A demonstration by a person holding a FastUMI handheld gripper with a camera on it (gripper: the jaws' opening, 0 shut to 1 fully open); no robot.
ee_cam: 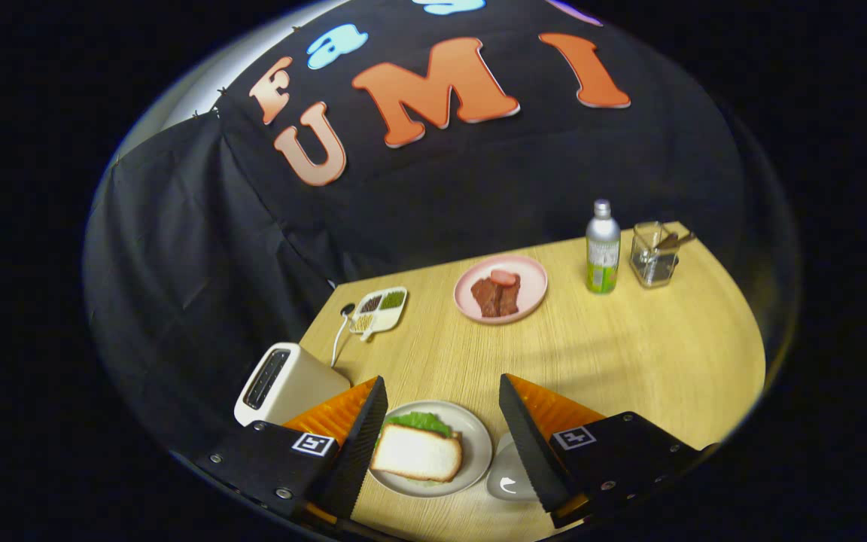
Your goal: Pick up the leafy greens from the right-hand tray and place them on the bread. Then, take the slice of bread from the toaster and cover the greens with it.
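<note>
Below and between my fingers lies a white plate (476,444) with a slice of bread (416,453) on top of leafy greens (421,421), whose edge sticks out at the slice's far side. My gripper (442,421) is open above the plate, with nothing held. Left of the left finger stands a white toaster (281,382), and its slot looks dark. By the right finger sits a small white tray (507,476), partly hidden by that finger.
A pink plate (533,290) with meat pieces sits further back on the wooden table (629,361). A divided dish (379,309) of seeds lies behind the toaster, by its cord. A green bottle (602,247) and a clear glass container (653,254) stand at the far right.
</note>
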